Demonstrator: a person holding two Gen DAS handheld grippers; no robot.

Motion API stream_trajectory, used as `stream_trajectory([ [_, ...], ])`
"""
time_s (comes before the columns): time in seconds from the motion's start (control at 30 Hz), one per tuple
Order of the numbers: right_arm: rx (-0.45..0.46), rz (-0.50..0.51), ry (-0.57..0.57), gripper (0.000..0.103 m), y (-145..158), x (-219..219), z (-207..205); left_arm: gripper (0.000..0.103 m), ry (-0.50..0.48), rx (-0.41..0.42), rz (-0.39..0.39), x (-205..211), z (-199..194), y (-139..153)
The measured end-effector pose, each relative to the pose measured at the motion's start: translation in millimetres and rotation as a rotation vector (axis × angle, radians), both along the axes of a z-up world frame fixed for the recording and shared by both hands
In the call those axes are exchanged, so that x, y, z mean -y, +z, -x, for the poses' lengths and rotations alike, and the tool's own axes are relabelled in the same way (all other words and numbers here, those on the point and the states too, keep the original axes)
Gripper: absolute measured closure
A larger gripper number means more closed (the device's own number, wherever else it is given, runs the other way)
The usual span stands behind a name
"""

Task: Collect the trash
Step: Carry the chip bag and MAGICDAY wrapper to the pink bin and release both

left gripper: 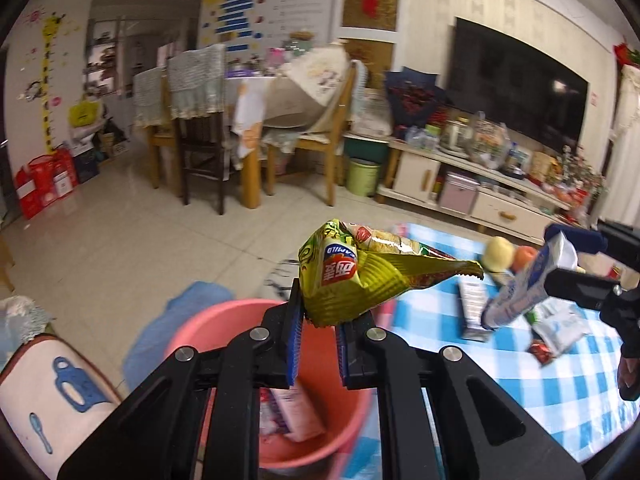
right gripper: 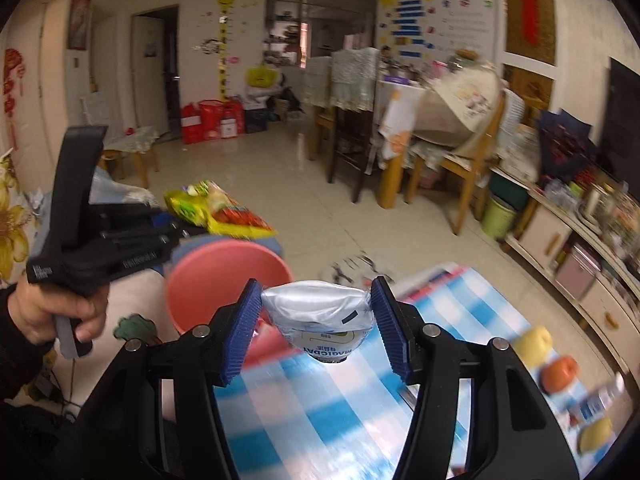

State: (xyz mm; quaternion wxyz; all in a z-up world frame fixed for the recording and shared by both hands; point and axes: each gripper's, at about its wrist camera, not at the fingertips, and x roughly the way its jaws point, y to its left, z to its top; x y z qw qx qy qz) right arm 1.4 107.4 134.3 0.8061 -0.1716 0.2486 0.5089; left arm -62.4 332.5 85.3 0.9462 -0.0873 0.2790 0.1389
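My left gripper [left gripper: 318, 322] is shut on a yellow-green snack bag [left gripper: 360, 276] and holds it above the pink bucket [left gripper: 224, 320], which has some wrappers inside. The bag also shows in the right wrist view [right gripper: 216, 210] over the bucket [right gripper: 228, 268]. My right gripper [right gripper: 314, 322] is shut on a silver-topped white carton [right gripper: 320, 320] above the blue checked tablecloth [right gripper: 320, 420]. That carton shows in the left wrist view [left gripper: 524, 284], held at the right.
On the tablecloth [left gripper: 440, 340] lie more wrappers [left gripper: 472, 312], a small red wrapper [left gripper: 540, 352], a white packet [left gripper: 560, 324], an apple [right gripper: 532, 342] and an orange fruit [right gripper: 560, 372]. A cushioned seat [left gripper: 48, 392] is left of the bucket. Dining chairs and a TV cabinet stand beyond.
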Motion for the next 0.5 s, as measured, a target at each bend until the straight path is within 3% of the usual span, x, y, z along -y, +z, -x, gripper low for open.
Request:
stream_trajectory([
  [0.3,-0.102,-0.026,0.107,0.045,-17,-113,-13,0.088,0.103,-0.061,-0.005,-76,4,-27],
  [0.5,-0.15,-0.03,0.117,0.045,-28,-134,-15,0.088,0.114,-0.083,0.014,-94,2,-42],
])
